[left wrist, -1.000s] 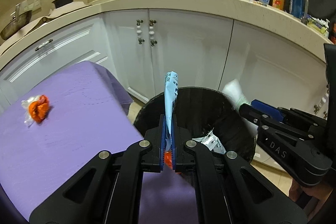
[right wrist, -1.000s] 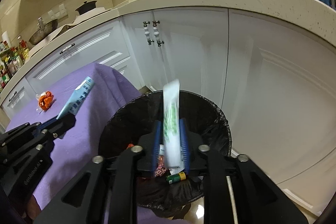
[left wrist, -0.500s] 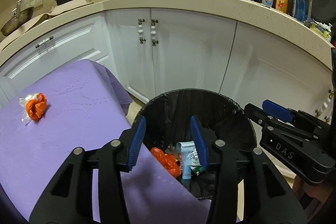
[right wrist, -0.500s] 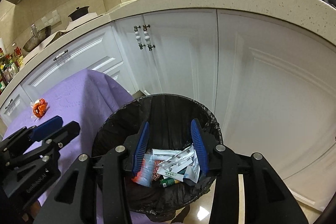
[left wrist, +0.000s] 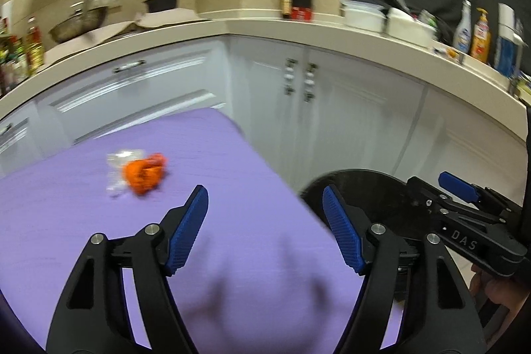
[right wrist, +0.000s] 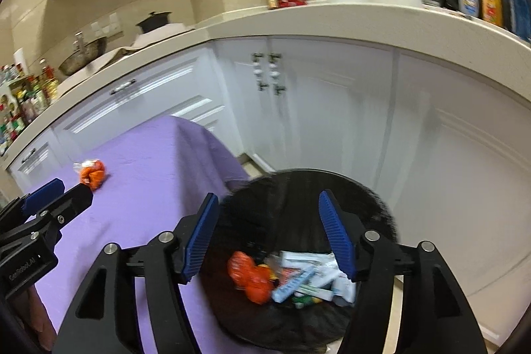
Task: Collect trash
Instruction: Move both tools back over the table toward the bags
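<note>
Two grippers are spreading their blue-padded jaws, nothing between them: the left gripper [left wrist: 265,218] over the purple-clothed table [left wrist: 232,155], the right gripper [right wrist: 268,223] above the black-lined round bin [right wrist: 365,198] holding mixed wrappers [right wrist: 298,277]. One crumpled orange wrapper [left wrist: 144,175] lies far left on the cloth.

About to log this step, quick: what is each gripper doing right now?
Left gripper: jaws opening, nothing between them, above the purple tablecloth.
Right gripper: jaws opening, nothing held, over the black trash bin.
</note>
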Demonstrator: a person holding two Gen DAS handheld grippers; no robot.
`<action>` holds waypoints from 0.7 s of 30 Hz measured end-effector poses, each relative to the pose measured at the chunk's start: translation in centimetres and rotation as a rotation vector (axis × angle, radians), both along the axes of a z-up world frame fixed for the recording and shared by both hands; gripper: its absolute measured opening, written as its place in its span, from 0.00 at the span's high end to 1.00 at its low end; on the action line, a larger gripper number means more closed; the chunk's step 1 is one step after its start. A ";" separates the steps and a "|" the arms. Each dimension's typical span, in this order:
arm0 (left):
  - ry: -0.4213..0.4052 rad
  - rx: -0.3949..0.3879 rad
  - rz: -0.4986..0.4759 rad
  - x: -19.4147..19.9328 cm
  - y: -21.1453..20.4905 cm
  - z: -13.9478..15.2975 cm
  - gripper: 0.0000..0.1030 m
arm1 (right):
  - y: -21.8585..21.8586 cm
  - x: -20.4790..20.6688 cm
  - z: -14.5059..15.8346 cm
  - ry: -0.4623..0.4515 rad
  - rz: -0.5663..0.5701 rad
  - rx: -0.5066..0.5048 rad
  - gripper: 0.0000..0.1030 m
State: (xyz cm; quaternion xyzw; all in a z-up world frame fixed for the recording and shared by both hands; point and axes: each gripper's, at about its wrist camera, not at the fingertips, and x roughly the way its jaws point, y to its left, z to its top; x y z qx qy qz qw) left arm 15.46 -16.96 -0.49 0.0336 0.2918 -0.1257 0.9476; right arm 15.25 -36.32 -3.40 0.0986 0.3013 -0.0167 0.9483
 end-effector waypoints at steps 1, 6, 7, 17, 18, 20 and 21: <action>-0.002 0.000 0.023 0.1 1.2 0.1 0.32 | 0.7 0.3 0.1 -0.002 0.014 0.001 0.37; -0.014 0.002 0.131 0.8 6.9 0.5 0.27 | 5.5 2.2 0.9 -0.016 0.111 0.011 0.35; -0.015 0.002 0.158 1.0 8.3 0.5 0.27 | 6.7 2.7 1.1 -0.017 0.133 0.013 0.34; -0.011 0.005 0.368 1.9 19.3 0.1 0.23 | 17.3 6.8 1.5 -0.005 0.318 0.013 0.32; -0.008 0.005 0.383 2.0 20.1 0.0 0.23 | 18.0 7.1 1.4 -0.003 0.330 0.009 0.32; 0.001 0.000 0.411 2.0 22.0 -0.3 0.23 | 20.0 7.9 1.2 0.009 0.354 -0.003 0.31; 0.006 -0.002 0.421 2.1 22.8 -0.4 0.22 | 20.6 8.2 1.1 0.013 0.360 -0.007 0.30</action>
